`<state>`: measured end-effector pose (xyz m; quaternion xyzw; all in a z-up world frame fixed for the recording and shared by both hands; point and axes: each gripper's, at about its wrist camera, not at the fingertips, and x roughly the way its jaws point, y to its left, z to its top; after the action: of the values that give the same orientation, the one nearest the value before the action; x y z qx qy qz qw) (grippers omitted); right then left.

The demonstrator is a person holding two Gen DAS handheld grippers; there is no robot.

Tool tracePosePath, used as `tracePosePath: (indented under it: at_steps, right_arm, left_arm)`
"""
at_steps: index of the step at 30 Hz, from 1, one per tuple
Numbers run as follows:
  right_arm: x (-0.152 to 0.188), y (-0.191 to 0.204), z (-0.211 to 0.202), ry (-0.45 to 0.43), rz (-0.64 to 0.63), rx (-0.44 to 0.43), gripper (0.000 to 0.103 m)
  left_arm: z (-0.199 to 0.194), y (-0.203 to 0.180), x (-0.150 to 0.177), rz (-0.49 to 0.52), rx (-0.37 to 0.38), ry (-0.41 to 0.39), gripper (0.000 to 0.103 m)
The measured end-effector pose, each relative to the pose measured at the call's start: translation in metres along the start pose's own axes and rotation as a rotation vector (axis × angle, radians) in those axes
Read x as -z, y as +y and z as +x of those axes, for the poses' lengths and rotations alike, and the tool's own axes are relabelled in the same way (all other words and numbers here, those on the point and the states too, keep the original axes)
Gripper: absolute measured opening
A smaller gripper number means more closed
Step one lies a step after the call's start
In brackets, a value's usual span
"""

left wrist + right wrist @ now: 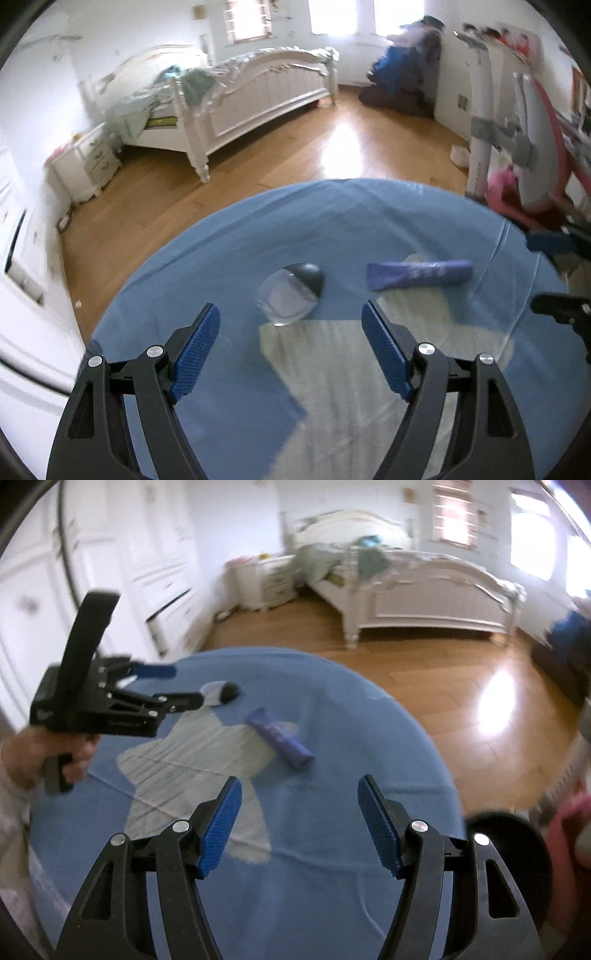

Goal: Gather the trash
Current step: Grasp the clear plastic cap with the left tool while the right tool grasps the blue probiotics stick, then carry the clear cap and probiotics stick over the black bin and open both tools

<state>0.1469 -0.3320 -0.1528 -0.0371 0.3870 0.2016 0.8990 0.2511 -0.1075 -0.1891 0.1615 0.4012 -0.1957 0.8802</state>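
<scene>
My left gripper (290, 323) hangs with fingers apart, the clear cup (290, 295) just beyond them; my right gripper (299, 821) (also apart, empty) faces the purple tube (279, 738) farther off.

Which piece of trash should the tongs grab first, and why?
Probably ease the left tongs forward and down onto the clear cup. They are open and empty, and the cup lies on the blue table just ahead of them, nearer than the purple tube.

blur: bed (236, 92) | cut off: black bin (517, 853) | left hand (33, 753)
</scene>
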Motion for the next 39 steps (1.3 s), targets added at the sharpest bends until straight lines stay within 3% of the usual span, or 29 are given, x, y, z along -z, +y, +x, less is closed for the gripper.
tracePosePath:
  at_steps: [4,11,14,16,19,21,26,32,39]
  right_arm:
    - [-0.019,0.008,0.039,0.057,-0.075,-0.016,0.066]
    - [-0.040,0.004,0.082,0.118,-0.110,-0.052,0.066]
    - [-0.046,0.005,0.092,0.129,-0.099,-0.055,0.062]
    - [-0.048,0.007,0.092,0.132,-0.096,-0.051,0.041]
    - [-0.047,0.010,0.089,0.133,-0.075,-0.052,0.022]
    - [-0.043,0.011,0.085,0.132,-0.051,-0.061,0.019]
    - [-0.028,0.014,0.060,0.090,0.042,-0.095,0.017]
    - [-0.015,0.014,-0.006,-0.077,0.163,-0.114,0.017]
    - [0.010,-0.009,-0.101,-0.275,0.230,0.031,0.017]
  left_arm:
    - [0.020,0.003,-0.002,0.088,-0.008,0.018,0.079]
    - [0.039,0.015,-0.004,0.101,0.065,0.023,0.077]
    - [0.041,0.021,-0.006,0.059,0.126,0.025,0.059]
    - [0.039,0.019,-0.006,0.049,0.127,0.010,0.045]
    - [0.036,0.016,-0.004,0.025,0.107,0.007,0.042]
    - [0.034,0.015,-0.004,-0.008,0.106,0.004,0.042]
    - [0.009,0.012,0.007,-0.099,0.099,-0.044,0.042]
    - [-0.044,-0.019,0.002,-0.118,0.104,-0.122,0.042]
    - [-0.099,-0.076,-0.018,-0.113,0.140,-0.223,0.042]
